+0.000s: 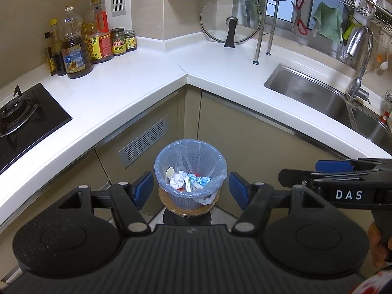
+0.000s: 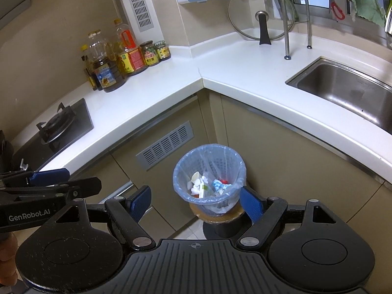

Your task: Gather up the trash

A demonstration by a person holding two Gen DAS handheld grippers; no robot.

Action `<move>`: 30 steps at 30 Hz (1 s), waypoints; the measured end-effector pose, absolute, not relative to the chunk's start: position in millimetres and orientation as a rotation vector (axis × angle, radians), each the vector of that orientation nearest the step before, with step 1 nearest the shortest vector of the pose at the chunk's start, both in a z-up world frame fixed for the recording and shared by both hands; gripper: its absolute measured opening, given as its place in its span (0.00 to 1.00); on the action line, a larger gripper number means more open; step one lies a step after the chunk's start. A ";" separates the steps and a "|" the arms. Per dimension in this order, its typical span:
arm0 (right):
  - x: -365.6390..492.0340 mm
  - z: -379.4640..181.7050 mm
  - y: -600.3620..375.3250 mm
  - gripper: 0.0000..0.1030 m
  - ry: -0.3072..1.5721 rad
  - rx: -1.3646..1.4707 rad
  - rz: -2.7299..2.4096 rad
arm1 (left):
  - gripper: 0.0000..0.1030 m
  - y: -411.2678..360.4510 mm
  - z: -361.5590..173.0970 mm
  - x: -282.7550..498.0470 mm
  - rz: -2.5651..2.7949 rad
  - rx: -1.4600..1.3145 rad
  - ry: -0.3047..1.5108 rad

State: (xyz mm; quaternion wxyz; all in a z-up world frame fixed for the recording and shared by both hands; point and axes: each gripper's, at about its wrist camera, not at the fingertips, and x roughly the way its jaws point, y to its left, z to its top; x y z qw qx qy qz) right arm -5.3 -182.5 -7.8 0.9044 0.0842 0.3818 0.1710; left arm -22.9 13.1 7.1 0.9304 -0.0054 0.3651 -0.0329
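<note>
1. Left wrist view: the left gripper stands wide, its blue pads either side of the trash basket low in the centre of the frame, apart from it and holding nothing. The basket, lined with a clear bag, sits on a round stool in the corner under the white counter. Crumpled paper and wrappers lie inside it. The right gripper enters from the right edge.

2. Right wrist view: the right gripper is also spread wide and empty, the basket between its pads but beyond them. Oil bottles stand upper left, the sink at right. The left gripper shows at the left edge.
</note>
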 end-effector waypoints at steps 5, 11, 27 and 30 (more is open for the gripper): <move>-4.4 -6.4 -182.8 0.77 0.783 0.169 0.354 | 0.64 14.5 6.8 -23.2 -0.062 -0.014 0.745; -3.9 -6.4 -182.6 0.77 0.781 0.165 0.355 | 0.64 15.0 7.0 -24.7 -0.062 -0.016 0.743; -5.4 -6.6 -185.2 0.77 0.782 0.175 0.349 | 0.64 9.5 7.4 -25.2 -0.065 -0.015 0.742; -5.9 -6.5 -184.8 0.77 0.782 0.178 0.344 | 0.64 9.4 6.9 -25.3 -0.072 -0.013 0.743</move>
